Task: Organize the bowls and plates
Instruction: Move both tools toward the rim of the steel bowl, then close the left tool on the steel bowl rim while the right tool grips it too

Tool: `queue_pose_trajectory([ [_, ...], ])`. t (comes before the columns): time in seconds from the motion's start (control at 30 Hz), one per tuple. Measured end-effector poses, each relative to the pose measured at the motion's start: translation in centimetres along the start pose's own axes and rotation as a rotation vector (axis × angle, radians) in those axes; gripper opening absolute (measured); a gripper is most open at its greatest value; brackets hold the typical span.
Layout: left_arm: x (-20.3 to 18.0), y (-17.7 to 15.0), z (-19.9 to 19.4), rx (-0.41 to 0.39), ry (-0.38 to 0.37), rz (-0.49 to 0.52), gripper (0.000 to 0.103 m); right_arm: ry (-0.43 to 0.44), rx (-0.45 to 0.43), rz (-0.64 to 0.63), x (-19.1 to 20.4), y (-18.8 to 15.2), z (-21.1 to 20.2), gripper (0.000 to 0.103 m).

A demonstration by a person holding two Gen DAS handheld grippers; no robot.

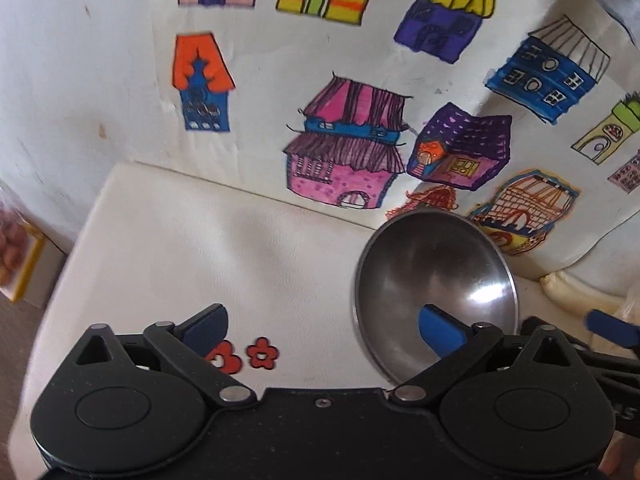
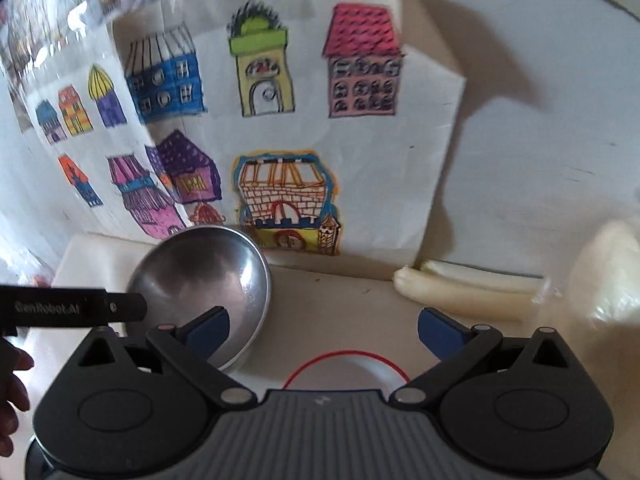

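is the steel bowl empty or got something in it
Empty. The steel bowl shows only bare shiny metal inside in both wrist views; the left gripper's blue fingertip just overlaps it.

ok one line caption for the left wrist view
Open left gripper beside a tilted steel bowl, house drawings behind.

steel bowl (image 1: pixel 434 280) blocking right, bare white surface (image 1: pixel 200 260) left, drawing-covered wall (image 1: pixel 280 80) behind
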State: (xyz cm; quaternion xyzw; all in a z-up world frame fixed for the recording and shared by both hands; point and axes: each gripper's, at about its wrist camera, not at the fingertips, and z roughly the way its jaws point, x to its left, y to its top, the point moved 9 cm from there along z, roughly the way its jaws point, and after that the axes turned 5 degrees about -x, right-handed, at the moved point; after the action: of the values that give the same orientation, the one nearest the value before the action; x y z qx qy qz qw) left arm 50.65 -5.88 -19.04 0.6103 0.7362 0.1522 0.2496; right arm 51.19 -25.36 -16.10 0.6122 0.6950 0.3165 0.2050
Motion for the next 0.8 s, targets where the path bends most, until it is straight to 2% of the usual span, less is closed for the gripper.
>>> queue_pose_trajectory([
  [0.17,-0.5,-0.5,0.6,0.028,-0.023,-0.013,0.093,0.004,0.019,-0.035,0.6,0.3,1.2,0.090],
  [0.37,-0.7,-0.8,0.8,0.050,-0.029,-0.049,0.073,0.039,0.037,-0.059,1.8,0.4,1.8,0.078],
  [0.4,-0.7,-0.8,0.9,0.054,-0.032,-0.057,0.066,0.046,0.043,-0.060,2.0,0.3,2.0,0.075],
  [0.47,-0.6,-0.8,1.0,0.068,-0.037,-0.073,0.056,0.060,0.059,-0.058,2.3,0.1,2.4,0.068],
  [0.53,-0.7,-1.0,1.2,0.083,-0.052,-0.088,0.039,0.075,0.073,-0.055,2.7,-0.2,3.0,0.053],
  [0.57,-0.8,-1.1,1.3,0.091,-0.058,-0.095,0.036,0.078,0.080,-0.054,2.8,-0.3,3.3,0.050],
  [0.63,-1.0,-1.2,1.3,0.091,-0.086,-0.109,0.026,0.094,0.097,-0.045,2.9,-0.6,3.8,0.037],
  [0.7,-1.3,-1.2,1.3,0.086,-0.109,-0.122,0.018,0.111,0.111,-0.036,3.1,-0.9,4.2,0.030],
  [0.8,-1.5,-1.4,1.1,0.084,-0.107,-0.126,0.016,0.144,0.115,-0.044,3.5,-1.0,4.2,0.018],
])
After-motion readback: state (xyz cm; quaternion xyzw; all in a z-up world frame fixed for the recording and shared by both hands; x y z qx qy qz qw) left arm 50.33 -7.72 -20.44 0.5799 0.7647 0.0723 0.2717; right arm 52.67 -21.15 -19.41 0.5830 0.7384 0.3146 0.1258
